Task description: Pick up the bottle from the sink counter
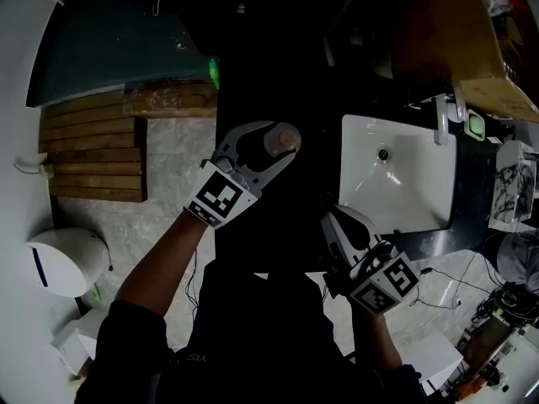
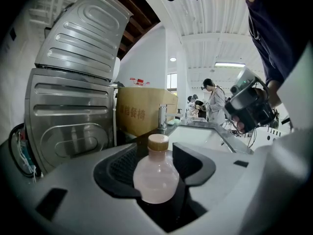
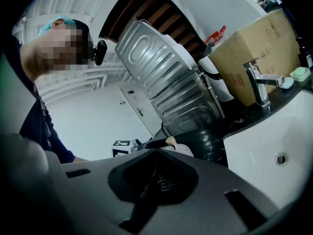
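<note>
A small translucent bottle (image 1: 285, 137) with a tan cap stands upright on the dark counter (image 1: 269, 217) left of the sink. My left gripper (image 1: 278, 141) reaches around it, jaws spread wide on either side of the bottle and not pressing it. In the left gripper view the bottle (image 2: 155, 175) fills the gap between the black pads (image 2: 193, 163). My right gripper (image 1: 334, 217) hovers shut and empty near the counter's front edge, by the sink's corner. The right gripper view shows its jaws met at the tips (image 3: 156, 153), with the bottle's cap (image 3: 171, 141) just beyond.
A white sink (image 1: 421, 192) with a chrome faucet (image 1: 441, 116) lies to the right. A cardboard box (image 1: 455, 32) stands behind it. A ribbed metal panel (image 2: 73, 82) rises left of the counter. A wooden slat mat (image 1: 93, 150) and a white bin (image 1: 67, 263) sit on the floor.
</note>
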The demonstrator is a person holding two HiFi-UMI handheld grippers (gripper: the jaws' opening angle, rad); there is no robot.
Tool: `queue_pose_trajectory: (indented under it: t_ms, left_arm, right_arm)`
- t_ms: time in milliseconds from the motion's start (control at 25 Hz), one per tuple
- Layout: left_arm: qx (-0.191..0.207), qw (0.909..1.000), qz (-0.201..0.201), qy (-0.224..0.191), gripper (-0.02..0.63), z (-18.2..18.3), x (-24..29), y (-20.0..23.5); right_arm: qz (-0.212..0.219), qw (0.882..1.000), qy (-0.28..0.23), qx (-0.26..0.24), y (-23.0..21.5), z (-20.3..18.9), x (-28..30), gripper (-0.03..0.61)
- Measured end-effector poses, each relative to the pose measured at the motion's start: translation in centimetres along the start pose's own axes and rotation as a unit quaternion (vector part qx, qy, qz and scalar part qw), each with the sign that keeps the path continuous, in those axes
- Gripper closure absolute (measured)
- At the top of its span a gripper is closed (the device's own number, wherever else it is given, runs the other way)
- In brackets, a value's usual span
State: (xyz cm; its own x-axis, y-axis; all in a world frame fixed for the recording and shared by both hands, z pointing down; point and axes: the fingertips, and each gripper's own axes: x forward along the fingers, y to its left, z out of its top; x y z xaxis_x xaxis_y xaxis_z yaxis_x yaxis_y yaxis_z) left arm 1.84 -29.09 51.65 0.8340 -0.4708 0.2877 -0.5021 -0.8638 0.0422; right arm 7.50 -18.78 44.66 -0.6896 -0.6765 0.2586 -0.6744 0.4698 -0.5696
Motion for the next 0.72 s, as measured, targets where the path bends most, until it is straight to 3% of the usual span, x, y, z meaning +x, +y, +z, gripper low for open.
queue_pose_trajectory:
  t_ms: [720]
  left_arm:
    - [-0.012,0.9999,-0.003,-0.010,0.397,-0.3,1.2,0.3]
  right_arm:
    - [-0.004,1.000,0.010,0.006,-0.8,-0.5,-0.3,0.554]
